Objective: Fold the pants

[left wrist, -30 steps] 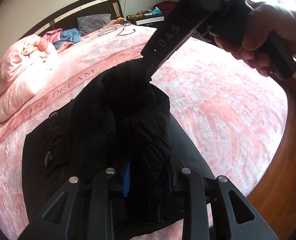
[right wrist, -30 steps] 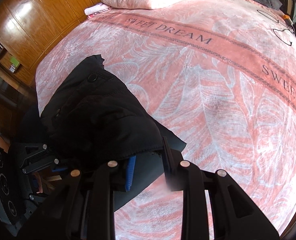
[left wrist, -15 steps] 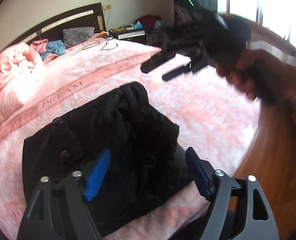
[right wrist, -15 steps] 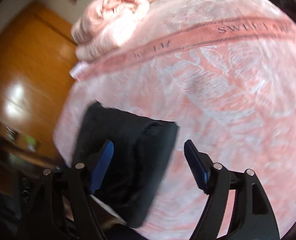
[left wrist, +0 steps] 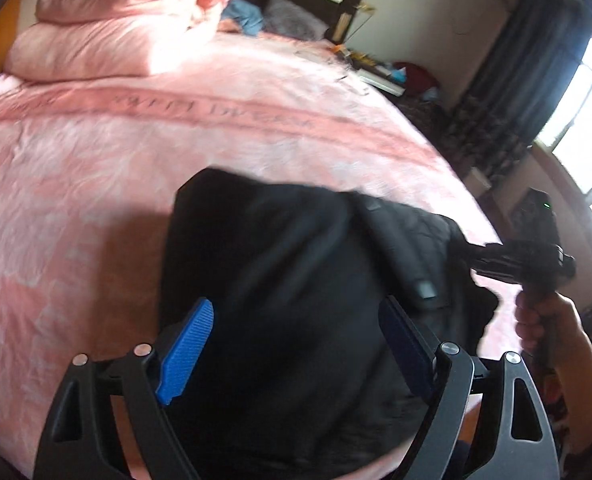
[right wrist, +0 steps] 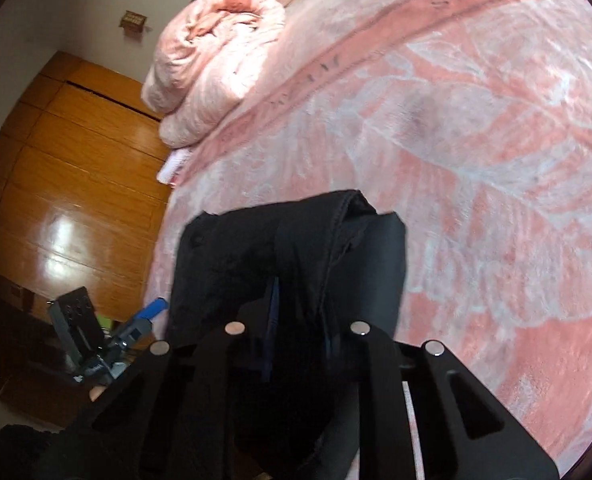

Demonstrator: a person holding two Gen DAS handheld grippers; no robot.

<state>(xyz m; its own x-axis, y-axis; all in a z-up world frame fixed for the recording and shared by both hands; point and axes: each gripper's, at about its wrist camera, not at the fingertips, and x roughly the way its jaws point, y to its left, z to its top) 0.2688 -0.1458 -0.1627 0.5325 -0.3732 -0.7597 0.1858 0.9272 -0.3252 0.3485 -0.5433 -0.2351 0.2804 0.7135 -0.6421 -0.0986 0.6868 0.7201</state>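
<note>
The black pants (left wrist: 291, 280) lie folded in a thick bundle on the pink bedspread (left wrist: 75, 208) near the bed's near edge. My left gripper (left wrist: 296, 344) is open, its blue pads spread wide just over the bundle's near side. In the right wrist view the pants (right wrist: 255, 252) bunch up between the fingers, and my right gripper (right wrist: 300, 320) is shut on a fold of them. The right gripper also shows in the left wrist view (left wrist: 472, 254), held by a hand at the bundle's right edge. The left gripper shows at the lower left of the right wrist view (right wrist: 151, 310).
A rolled pink duvet (left wrist: 115, 28) and pillows (left wrist: 291, 20) lie at the head of the bed. A wooden wardrobe (right wrist: 67, 168) stands beyond the bed's left side. A cluttered nightstand (left wrist: 392, 74), dark curtains (left wrist: 508, 76) and a bright window (left wrist: 588, 120) are on the right.
A second ago both grippers were shut on the pants. Both then opened. Now the right has shut on a fold at the bundle's right edge; the left stays open and has swung leftward.
</note>
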